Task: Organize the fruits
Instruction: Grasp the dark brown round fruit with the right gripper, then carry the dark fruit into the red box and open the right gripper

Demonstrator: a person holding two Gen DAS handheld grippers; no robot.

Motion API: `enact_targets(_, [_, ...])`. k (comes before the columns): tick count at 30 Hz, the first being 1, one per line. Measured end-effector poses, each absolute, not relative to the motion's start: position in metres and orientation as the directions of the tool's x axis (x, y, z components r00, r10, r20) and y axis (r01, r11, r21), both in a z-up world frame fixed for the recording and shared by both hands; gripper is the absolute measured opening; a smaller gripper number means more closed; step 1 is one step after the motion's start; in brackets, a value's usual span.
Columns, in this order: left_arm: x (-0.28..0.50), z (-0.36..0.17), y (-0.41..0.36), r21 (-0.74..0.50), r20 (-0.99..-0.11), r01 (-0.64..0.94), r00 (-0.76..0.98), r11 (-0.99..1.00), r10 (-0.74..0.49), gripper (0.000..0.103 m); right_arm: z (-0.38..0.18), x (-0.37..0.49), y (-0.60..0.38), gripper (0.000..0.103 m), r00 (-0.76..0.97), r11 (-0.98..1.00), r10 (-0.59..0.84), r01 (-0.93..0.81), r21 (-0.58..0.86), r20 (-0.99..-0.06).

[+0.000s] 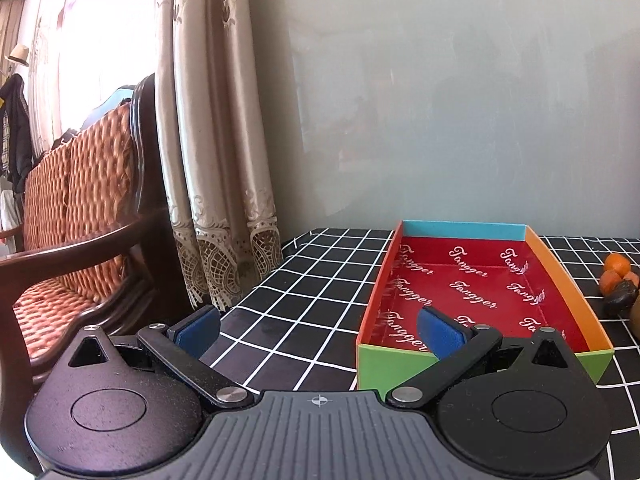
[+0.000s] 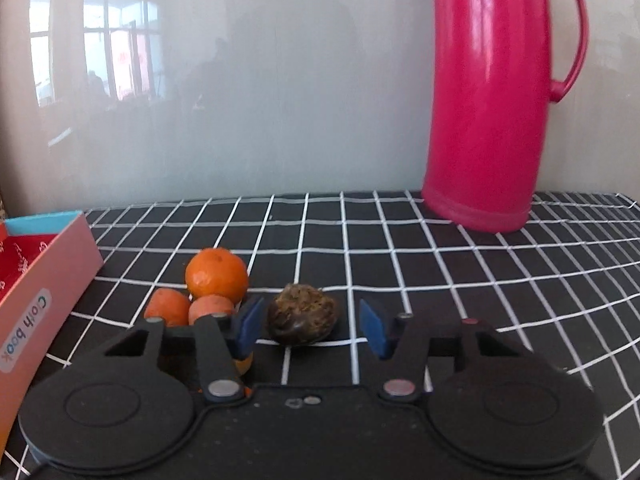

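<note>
Nothing has been placed in the shallow red-lined cardboard box (image 1: 460, 280); beside it, the wrinkled dark brown fruit (image 2: 303, 314) sits ungrasped between the released right hand-held gripper (image 2: 312, 326).

The left gripper (image 1: 318, 330) is seen from behind in its own wrist view, angled slightly downward. Its jaws are spread wide, with one blue pad (image 1: 198, 330) far out to the left and the other well to the right. Nothing is held between them, and no pad is pressed against anything.

The right gripper (image 2: 312, 326) is likewise angled downward, somewhat more steeply. Its jaws are set part-way apart. A blue pad (image 2: 250, 324) is shown left of centre and its partner right of centre, with a clear gap left on the right side. No contact of either pad with anything can be made out.
</note>
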State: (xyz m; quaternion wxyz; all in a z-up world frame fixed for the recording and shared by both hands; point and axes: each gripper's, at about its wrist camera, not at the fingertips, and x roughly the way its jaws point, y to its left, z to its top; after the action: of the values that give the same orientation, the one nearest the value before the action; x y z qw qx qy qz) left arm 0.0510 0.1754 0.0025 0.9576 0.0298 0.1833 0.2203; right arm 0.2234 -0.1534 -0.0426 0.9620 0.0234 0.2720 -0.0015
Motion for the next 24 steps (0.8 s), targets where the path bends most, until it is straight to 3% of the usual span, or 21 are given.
enact_targets(6, [0.049,0.002,0.191,0.090,-0.358,-0.447,0.819,0.890,0.448,0.103,-0.048,0.235,-0.153,0.048,0.827,0.998,0.005,0.030,0.053,-0.561])
enact_targets(7, [0.049,0.001,0.193,0.089,-0.360,-0.457,0.814,0.885,0.456,0.103,-0.048,0.234,-0.151,0.042,0.828,0.998,0.001,0.031,0.047,-0.561])
enact_targets(10, [0.051,-0.001,0.198,0.111,-0.365,-0.490,0.789,0.865,0.494,0.103,-0.046,0.234,-0.151,0.041,0.829,0.999,-0.007,0.032,0.034,-0.560])
enact_targets(17, [0.041,0.004,0.213,0.064,-0.320,-0.568,0.767,0.821,0.556,0.103,-0.046,0.229,-0.149,0.041,0.842,0.999,-0.025,0.035,0.008,-0.539])
enact_targets(24, [0.044,0.001,0.218,0.080,-0.349,-0.577,0.748,0.813,0.565,0.103,-0.023,0.206,-0.147,0.041,0.873,1.000,-0.012,0.018,0.007,-0.487])
